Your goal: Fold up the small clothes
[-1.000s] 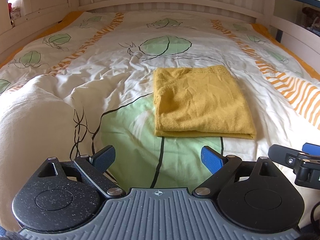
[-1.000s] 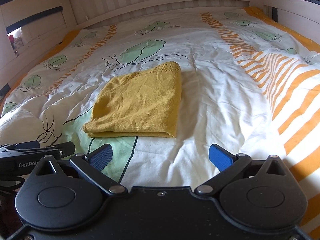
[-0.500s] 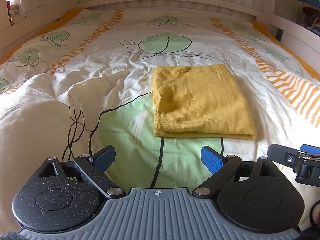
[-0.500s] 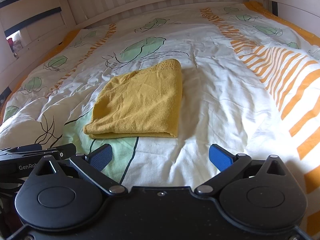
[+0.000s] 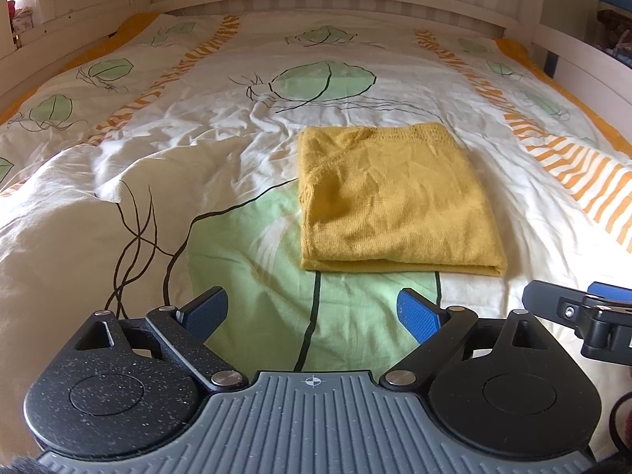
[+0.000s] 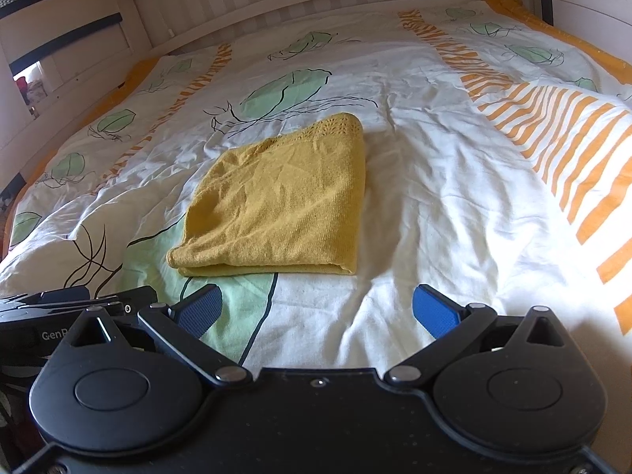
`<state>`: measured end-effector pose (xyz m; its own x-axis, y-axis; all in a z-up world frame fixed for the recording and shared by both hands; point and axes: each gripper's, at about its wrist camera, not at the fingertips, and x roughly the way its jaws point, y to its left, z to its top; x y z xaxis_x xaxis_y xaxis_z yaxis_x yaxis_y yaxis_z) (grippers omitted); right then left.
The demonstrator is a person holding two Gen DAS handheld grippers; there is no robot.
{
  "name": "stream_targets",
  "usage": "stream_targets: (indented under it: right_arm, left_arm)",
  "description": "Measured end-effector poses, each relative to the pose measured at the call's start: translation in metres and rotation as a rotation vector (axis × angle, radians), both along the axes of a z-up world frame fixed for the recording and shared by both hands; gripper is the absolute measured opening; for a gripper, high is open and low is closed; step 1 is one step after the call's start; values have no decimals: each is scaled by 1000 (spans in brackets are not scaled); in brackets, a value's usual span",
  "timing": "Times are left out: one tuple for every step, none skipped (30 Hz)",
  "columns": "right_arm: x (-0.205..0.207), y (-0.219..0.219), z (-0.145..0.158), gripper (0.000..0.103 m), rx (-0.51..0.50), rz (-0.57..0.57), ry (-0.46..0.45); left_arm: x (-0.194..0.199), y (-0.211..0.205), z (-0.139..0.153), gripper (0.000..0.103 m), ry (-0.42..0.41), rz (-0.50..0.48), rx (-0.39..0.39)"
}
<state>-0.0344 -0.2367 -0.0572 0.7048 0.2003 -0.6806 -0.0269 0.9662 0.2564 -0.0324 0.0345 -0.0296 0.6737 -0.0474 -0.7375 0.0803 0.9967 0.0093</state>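
Looks finished: yellow garment (image 5: 395, 201) folded on bed (image 5: 197, 166) ahead of both wide-open, empty grippers, left gripper (image 5: 314, 312) and right gripper (image 6: 316, 310); next, probably fetching another.

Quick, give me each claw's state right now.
Left claw: open, holding nothing, short of the yellow garment.
Right claw: open, holding nothing.

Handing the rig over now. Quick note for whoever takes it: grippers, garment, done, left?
Left gripper: open, empty, short of the cloth.
Right gripper: open, empty, also short of it.
Yellow knit garment: lies folded into a flat rectangle on the duvet, fold edge toward the grippers.
Done: it looks folded.
Left: maybe one more fold or tidying; no other clothes in view.
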Motion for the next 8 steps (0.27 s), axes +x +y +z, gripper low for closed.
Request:
stream_targets:
  right_arm:
    - [1,0,-1,102,2,1,2]
    - [2,0,-1,102,3,2,3]
    - [2,0,-2,102,5,3,5]
    - [3,0,-3,102,8,3,9]
    - [4,0,-4,102,10,3,12]
    - [5,0,-5,102,13,3,17]
    - [5,0,-6,102,14,3,21]
    - [6,0,-7,102,17,3,24]
  left_arm:
    - [0,0,0,93,1,0,0]
    - [1,-1,0,93,1,0,0]
    - [1,-1,-1,93,2,-1,0]
    - [1,-2,-1,93,3,0,1]
    - [1,-2,-1,93,3,1,2]
    - [2,-2,-1,93,4,2,3]
    - [2,-2,-2,93,7,4,3]
    - [3,-1,-2,93,9,3,0]
